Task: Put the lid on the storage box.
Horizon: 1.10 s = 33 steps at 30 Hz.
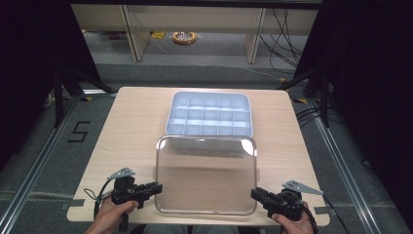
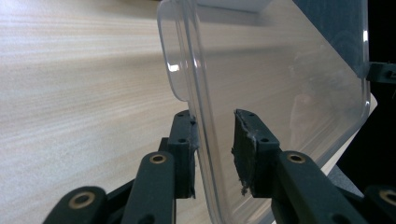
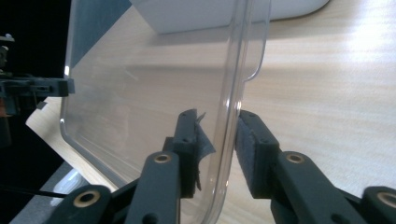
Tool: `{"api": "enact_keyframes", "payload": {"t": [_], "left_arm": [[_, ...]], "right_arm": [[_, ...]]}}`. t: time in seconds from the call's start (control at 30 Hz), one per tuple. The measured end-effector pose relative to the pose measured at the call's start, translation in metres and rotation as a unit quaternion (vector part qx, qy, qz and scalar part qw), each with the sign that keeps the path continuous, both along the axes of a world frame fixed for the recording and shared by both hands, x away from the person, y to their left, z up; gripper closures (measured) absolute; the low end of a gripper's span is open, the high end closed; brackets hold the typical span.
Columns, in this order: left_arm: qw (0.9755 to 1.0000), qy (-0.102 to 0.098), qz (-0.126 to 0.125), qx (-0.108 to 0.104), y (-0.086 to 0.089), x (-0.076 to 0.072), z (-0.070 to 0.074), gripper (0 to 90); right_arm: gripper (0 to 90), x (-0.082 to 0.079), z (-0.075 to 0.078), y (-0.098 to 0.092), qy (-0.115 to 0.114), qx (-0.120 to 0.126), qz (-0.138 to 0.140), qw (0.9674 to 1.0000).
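Nearest the high view's camera, the left gripper and the right gripper sit at the table's front edge, each in one of the person's hands, clamped on opposite sides of a clear, rounded-corner rectangular plastic lid. In the left gripper view the two black jaws rise on either side of the lid's raised rim, pads pressing it from both faces. In the right gripper view the black jaws pinch the opposite rim the same way, and the left gripper shows far off, biting the lid's other edge.

The lid spans the gap between the two grippers over the front half of the light wooden table, its far edge reaching just up to a pale blue plastic tray divided into many small square compartments. That tray lies flat at the middle of the table's back half, uncovered
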<state>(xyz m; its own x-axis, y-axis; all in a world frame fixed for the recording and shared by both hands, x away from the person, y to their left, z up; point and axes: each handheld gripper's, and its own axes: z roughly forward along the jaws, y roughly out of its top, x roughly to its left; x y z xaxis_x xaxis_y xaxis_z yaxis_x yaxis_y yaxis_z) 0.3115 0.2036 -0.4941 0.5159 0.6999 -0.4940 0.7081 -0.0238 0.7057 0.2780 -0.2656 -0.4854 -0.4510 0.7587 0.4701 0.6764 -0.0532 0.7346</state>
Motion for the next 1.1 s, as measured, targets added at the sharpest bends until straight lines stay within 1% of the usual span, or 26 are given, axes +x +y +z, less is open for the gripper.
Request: {"api": "enact_keyframes", "payload": {"t": [0.03, 0.07, 0.1, 0.13, 0.2, 0.23, 0.27, 0.3, 0.33, 0.43, 0.53, 0.57, 0.63, 0.67, 0.7, 0.73, 0.77, 0.8, 0.83, 0.87, 0.9, 0.93, 1.0, 1.03, 1.07, 1.1], "left_arm": [[1.0000, -0.002, -0.001, 0.002, 0.000, 0.001, 0.002, 68.9], [1.0000, -0.006, 0.000, 0.000, 0.000, 0.001, 0.004, 68.9], [1.0000, -0.008, 0.002, -0.002, -0.001, 0.002, 0.007, 68.9], [0.9999, -0.013, 0.001, -0.001, -0.002, 0.002, 0.009, 68.8], [0.9998, -0.020, 0.001, 0.000, -0.003, 0.005, 0.015, 68.9], [0.9997, -0.023, 0.003, -0.001, -0.004, 0.007, 0.017, 68.8], [0.9997, -0.026, 0.004, 0.002, -0.004, 0.009, 0.020, 68.8], [0.9996, -0.028, 0.007, 0.000, -0.006, 0.011, 0.022, 68.7], [0.9995, -0.031, 0.007, 0.005, -0.005, 0.013, 0.025, 68.5], [0.9991, -0.039, 0.015, 0.002, -0.008, 0.024, 0.032, 68.5], [0.9986, -0.049, 0.022, 0.002, -0.011, 0.035, 0.041, 68.4], [0.9984, -0.052, 0.021, 0.004, -0.011, 0.037, 0.043, 68.3], [0.9981, -0.057, 0.023, 0.008, -0.014, 0.043, 0.049, 68.3], [0.9977, -0.061, 0.025, 0.014, -0.016, 0.046, 0.051, 68.5], [0.9973, -0.064, 0.027, 0.022, -0.017, 0.049, 0.054, 68.7], [0.9971, -0.066, 0.032, 0.021, -0.019, 0.053, 0.055, 69.0], [0.9975, -0.062, 0.030, 0.018, -0.019, 0.057, 0.057, 69.5], [0.9977, -0.059, 0.030, 0.013, -0.020, 0.061, 0.058, 70.2], [0.9975, -0.060, 0.035, 0.014, -0.021, 0.064, 0.059, 70.4], [0.9973, -0.062, 0.036, 0.015, -0.022, 0.068, 0.061, 70.3], [0.9970, -0.064, 0.040, 0.018, -0.023, 0.071, 0.062, 70.3], [0.9970, -0.063, 0.041, 0.015, -0.024, 0.074, 0.063, 70.4], [0.9965, -0.066, 0.049, 0.015, -0.024, 0.081, 0.067, 70.6], [0.9962, -0.067, 0.053, 0.015, -0.024, 0.084, 0.070, 70.6], [0.9959, -0.070, 0.057, 0.012, -0.024, 0.088, 0.072, 70.6], [0.9954, -0.072, 0.061, 0.014, -0.025, 0.091, 0.075, 70.6]], "right_arm": [[71.9, -0.001, 0.002, 0.001, 0.010, 0.009, -0.008, 0.9999], [71.9, 0.002, 0.001, -0.001, -0.010, -0.007, -0.002, 0.9999], [71.9, 0.002, 0.003, 0.000, 0.008, 0.008, -0.010, 0.9999], [72.0, 0.004, 0.003, -0.001, -0.002, 0.006, -0.011, 0.9999], [72.0, 0.008, 0.005, -0.002, -0.002, 0.009, -0.016, 0.9998], [71.9, 0.011, 0.008, -0.001, 0.006, 0.021, -0.025, 0.9994], [71.9, 0.011, 0.008, -0.001, 0.006, 0.021, -0.025, 0.9994], [71.9, 0.015, 0.008, -0.003, -0.010, 0.012, -0.019, 0.9997], [71.8, 0.018, 0.013, -0.002, -0.002, 0.018, -0.028, 0.9994], [71.8, 0.025, 0.015, -0.003, -0.025, 0.012, -0.024, 0.9993], [71.6, 0.036, 0.026, -0.001, -0.022, 0.011, -0.036, 0.9990], [71.5, 0.042, 0.028, -0.002, -0.032, 0.011, -0.037, 0.9987], [70.3, 0.049, 0.033, -0.001, -0.030, 0.017, -0.042, 0.9985], [70.1, 0.055, 0.033, -0.002, -0.041, 0.017, -0.040, 0.9982], [70.3, 0.058, 0.036, -0.002, -0.038, 0.018, -0.040, 0.9983], [70.3, 0.063, 0.037, -0.002, -0.049, 0.010, -0.043, 0.9978], [70.3, 0.065, 0.041, 0.000, -0.036, 0.010, -0.053, 0.9979], [70.4, 0.069, 0.043, -0.001, -0.045, 0.004, -0.052, 0.9976], [70.5, 0.071, 0.047, 0.000, -0.031, 0.010, -0.058, 0.9978], [70.4, 0.076, 0.049, -0.002, -0.044, 0.004, -0.054, 0.9976], [70.3, 0.079, 0.052, 0.000, -0.047, 0.003, -0.059, 0.9971], [70.2, 0.083, 0.053, 0.000, -0.053, -0.008, -0.059, 0.9968], [70.2, 0.089, 0.058, 0.001, -0.053, -0.014, -0.065, 0.9964], [70.1, 0.091, 0.060, 0.003, -0.045, -0.008, -0.065, 0.9968], [70.0, 0.096, 0.060, 0.002, -0.056, -0.016, -0.064, 0.9962], [69.9, 0.098, 0.062, 0.004, -0.045, -0.011, -0.071, 0.9964]]}}
